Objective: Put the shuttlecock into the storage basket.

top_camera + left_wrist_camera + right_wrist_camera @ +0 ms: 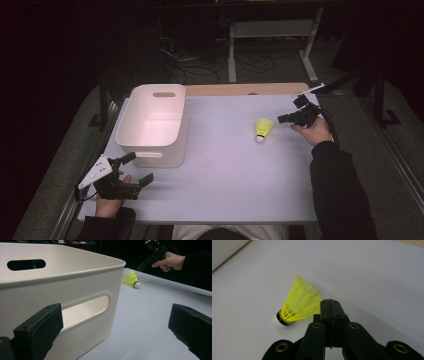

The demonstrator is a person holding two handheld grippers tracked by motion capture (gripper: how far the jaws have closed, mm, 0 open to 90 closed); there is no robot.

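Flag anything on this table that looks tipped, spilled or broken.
Nothing stands out. The shuttlecock lies on its side on the table, as shuttlecocks do, its skirt intact. The bin stands upright and looks undamaged.

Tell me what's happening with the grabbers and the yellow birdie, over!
Left gripper open, empty, beside white bin. Right gripper shut, empty, hovering by yellow shuttlecock. Shuttlecock lying on table, outside bin. Nothing between them.
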